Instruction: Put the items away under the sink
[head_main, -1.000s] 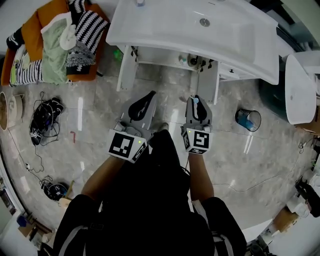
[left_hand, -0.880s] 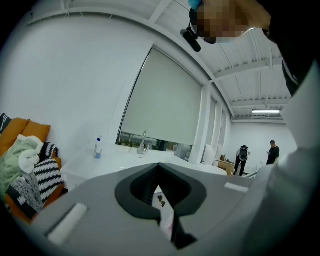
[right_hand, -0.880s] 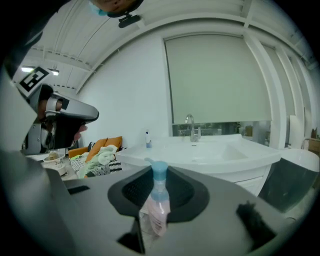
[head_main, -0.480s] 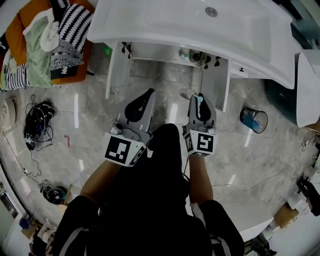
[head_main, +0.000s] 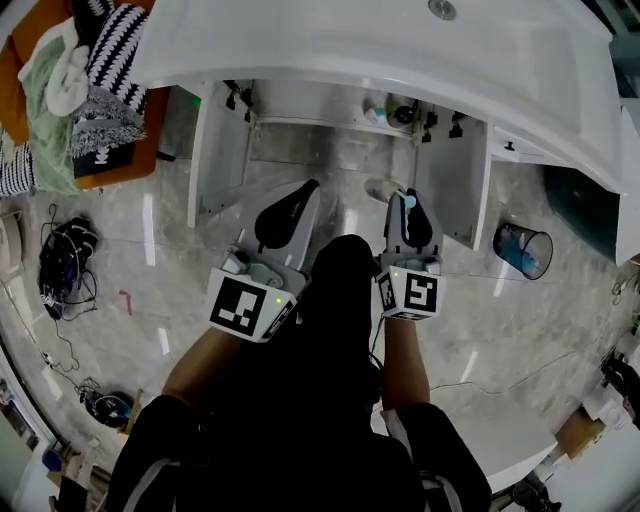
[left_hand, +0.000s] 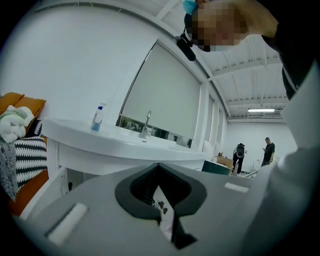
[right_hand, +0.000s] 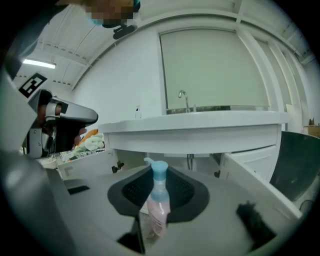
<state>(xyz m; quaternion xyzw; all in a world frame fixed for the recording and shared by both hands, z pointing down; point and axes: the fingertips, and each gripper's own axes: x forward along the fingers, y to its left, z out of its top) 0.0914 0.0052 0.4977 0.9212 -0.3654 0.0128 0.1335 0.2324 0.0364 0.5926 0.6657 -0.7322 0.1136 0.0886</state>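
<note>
My right gripper (head_main: 409, 214) is shut on a small pink pump bottle (right_hand: 156, 205) with a light blue pump head (head_main: 407, 200); the bottle stands upright between the jaws. My left gripper (head_main: 297, 197) is shut on a thin white packet (left_hand: 163, 210) with dark print, held edge-on. Both grippers are at about knee height in front of the white sink (head_main: 400, 45). Below it the cabinet stands open, with its left door (head_main: 213, 150) and right door (head_main: 456, 190) swung out. Small containers (head_main: 386, 112) stand deep inside the cabinet.
A blue bottle (left_hand: 97, 118) and a faucet (left_hand: 146, 123) are on the sink top. A mesh waste bin (head_main: 522, 250) stands on the floor to the right. An orange seat piled with clothes (head_main: 75, 95) and a cable tangle (head_main: 62, 257) are at the left. Two people (left_hand: 241, 156) stand far off.
The sink and its open cabinet have come closer and the doors look larger. Both grippers have kept their hold and moved forward with me toward the cabinet.
</note>
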